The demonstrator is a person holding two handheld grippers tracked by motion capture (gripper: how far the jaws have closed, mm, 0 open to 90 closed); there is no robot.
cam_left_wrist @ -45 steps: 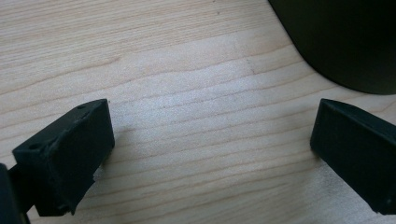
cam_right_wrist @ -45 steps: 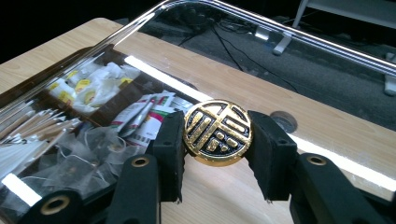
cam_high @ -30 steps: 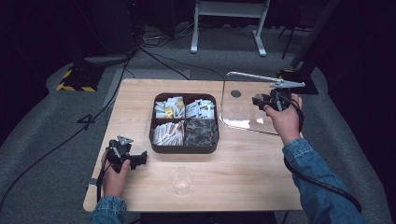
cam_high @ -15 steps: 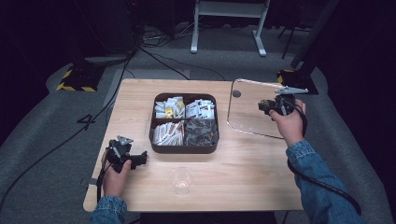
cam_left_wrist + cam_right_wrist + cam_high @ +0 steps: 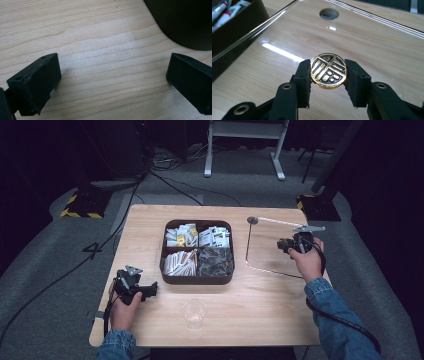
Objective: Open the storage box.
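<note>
Lowered since the earlier frame: clear lid (image 5: pixel 272 247), now almost flat on bench (image 5: pixel 250 320) right of compartment tray (image 5: pixel 197 280). Left gripper (image 5: pixel 112 82) rests beside tray, jaws wide, empty. Right gripper (image 5: pixel 328 82) jaws clamp lid's gold knob (image 5: pixel 328 70).

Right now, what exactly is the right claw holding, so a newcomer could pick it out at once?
Start at the wooden table and the dark four-compartment box of sachets at its centre. To the box's right lies a clear lid with a round hole near one corner. On it, the right claw pinches a round gold knob with a black pattern, the one gold thing there.
</note>
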